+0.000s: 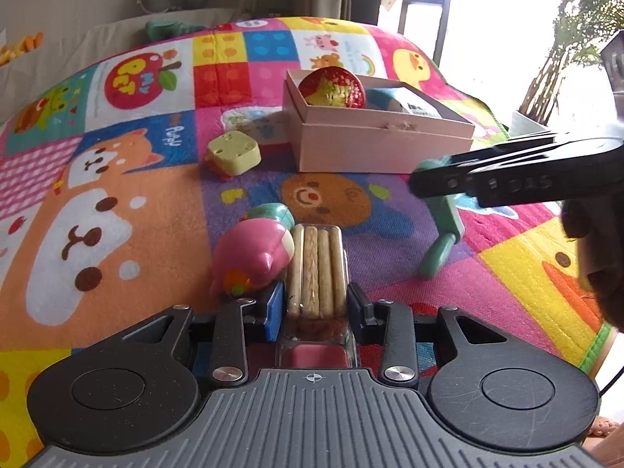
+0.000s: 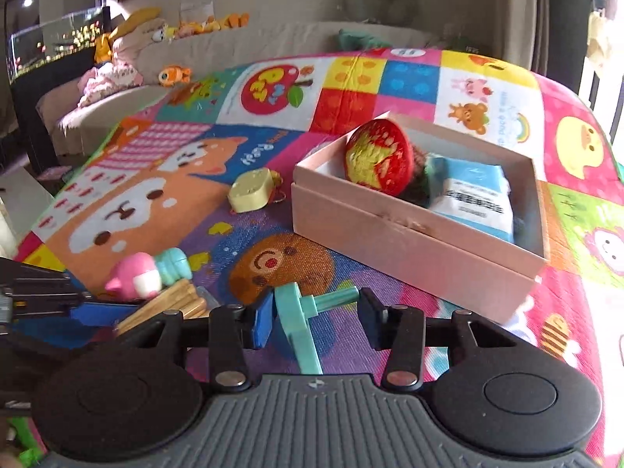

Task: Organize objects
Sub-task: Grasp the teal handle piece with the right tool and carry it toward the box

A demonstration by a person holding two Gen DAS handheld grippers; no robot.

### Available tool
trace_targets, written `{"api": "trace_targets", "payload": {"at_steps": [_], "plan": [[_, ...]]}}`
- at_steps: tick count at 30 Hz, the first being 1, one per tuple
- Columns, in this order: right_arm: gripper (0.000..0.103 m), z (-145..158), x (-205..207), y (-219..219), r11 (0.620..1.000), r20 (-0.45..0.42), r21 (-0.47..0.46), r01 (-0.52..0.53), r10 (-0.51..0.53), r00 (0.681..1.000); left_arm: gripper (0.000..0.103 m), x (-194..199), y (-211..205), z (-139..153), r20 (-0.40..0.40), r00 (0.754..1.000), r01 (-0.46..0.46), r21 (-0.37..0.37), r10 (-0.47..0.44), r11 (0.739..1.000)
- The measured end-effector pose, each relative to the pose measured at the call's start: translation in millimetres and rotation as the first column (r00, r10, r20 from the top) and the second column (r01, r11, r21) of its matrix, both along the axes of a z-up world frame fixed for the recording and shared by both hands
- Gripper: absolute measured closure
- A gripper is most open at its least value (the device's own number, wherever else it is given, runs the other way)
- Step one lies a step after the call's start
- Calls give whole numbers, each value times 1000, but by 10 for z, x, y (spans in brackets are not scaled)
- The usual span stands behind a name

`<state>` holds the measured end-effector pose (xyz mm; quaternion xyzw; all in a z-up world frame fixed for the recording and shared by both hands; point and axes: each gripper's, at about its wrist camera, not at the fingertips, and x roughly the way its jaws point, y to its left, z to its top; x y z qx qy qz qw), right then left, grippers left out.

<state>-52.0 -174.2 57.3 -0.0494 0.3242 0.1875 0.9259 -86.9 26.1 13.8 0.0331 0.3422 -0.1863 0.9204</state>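
The left gripper [image 1: 316, 304] squeezes a clear pack of biscuit sticks [image 1: 318, 269] between its 2 fingers, right beside a pink pig toy [image 1: 249, 257] on the bright play mat [image 1: 128, 202]. The right gripper [image 2: 316, 318] is closed on a teal plastic toy [image 2: 300, 312], with its pads pressing the toy's round bar from both sides. Farther back on the mat sits an open pink box [image 2: 409, 241] holding a red strawberry pouch [image 2: 378, 162] and a blue packet [image 2: 474, 195], and a pale yellow block toy [image 2: 251, 191] lies near the box's left side.
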Motion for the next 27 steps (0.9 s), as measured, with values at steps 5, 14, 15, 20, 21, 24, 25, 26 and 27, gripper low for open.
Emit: {"api": "trace_targets", "payload": {"at_steps": [5,14,15,20,21,24,25,26,27], "plan": [[59,360,-373,-401,997,99,34,67,-70,993,66,-55,-100,30,-2,999,38,5,-38,999],[59,671,-718,-939,978,253,131,161,-190,948,67,264,-292,682,97,994,62,-96,-52,994],[59,650,-718,-969,976,249,141,167,-198,948,67,345,-348,785,144,988,58,-82,-46,995],[59,479,-694,-1065,965,216,179,190,-227,950,66,1063,-628,987,141,989,85,-257,-49,963],[59,443,-681,-1076,964,210,183,194,-231,950,66,1250,-694,951,92,994,87,-302,-62,949],[59,353,-642,-1110,961,192,192,201,-238,952,66,1735,-950,710,-40,997,51,-333,-68,942],[59,329,-634,-1124,960,188,192,204,-240,953,66,1852,-1027,613,-70,996,26,-305,-50,952],[59,307,-626,-1135,959,186,189,209,-244,952,66,1929,-1080,537,-76,997,-6,-262,-15,965],[59,287,-626,-1150,959,186,185,215,-249,950,66,1980,-1106,493,-49,999,-11,-239,-1,971]]}}
